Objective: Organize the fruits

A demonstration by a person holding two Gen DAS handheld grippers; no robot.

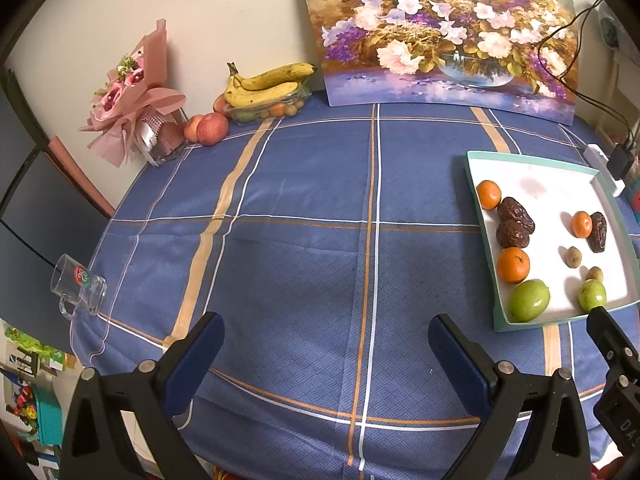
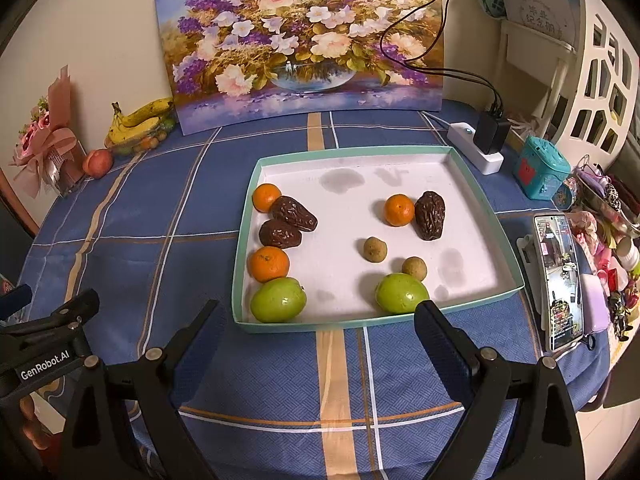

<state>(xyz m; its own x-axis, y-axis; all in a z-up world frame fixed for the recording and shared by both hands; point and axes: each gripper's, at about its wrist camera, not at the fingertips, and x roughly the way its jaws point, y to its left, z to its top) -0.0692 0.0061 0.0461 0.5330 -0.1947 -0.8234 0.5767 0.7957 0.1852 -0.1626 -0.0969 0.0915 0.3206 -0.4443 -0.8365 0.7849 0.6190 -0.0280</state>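
Observation:
A white tray with a teal rim (image 2: 344, 152) (image 1: 532, 158) lies on the blue checked tablecloth. Along its left side lie two oranges (image 2: 268, 263), two brown dates (image 2: 294, 213) and a green fruit (image 2: 278, 299). On its right part are a third orange (image 2: 399, 210), a date (image 2: 430, 215), two small brownish fruits (image 2: 375, 249) and another green fruit (image 2: 401, 293). My right gripper (image 2: 318, 320) is open just before the tray's near rim, empty. My left gripper (image 1: 326, 334) is open over bare cloth, left of the tray.
A flower painting (image 2: 300, 36) leans on the back wall. Bananas on a fruit box (image 1: 266, 84), peaches (image 1: 212, 129) and a pink bouquet (image 1: 132, 92) stand at the back left. A glass mug (image 1: 80, 290) lies at the table's left edge. A phone (image 2: 558, 280), charger and clutter sit right.

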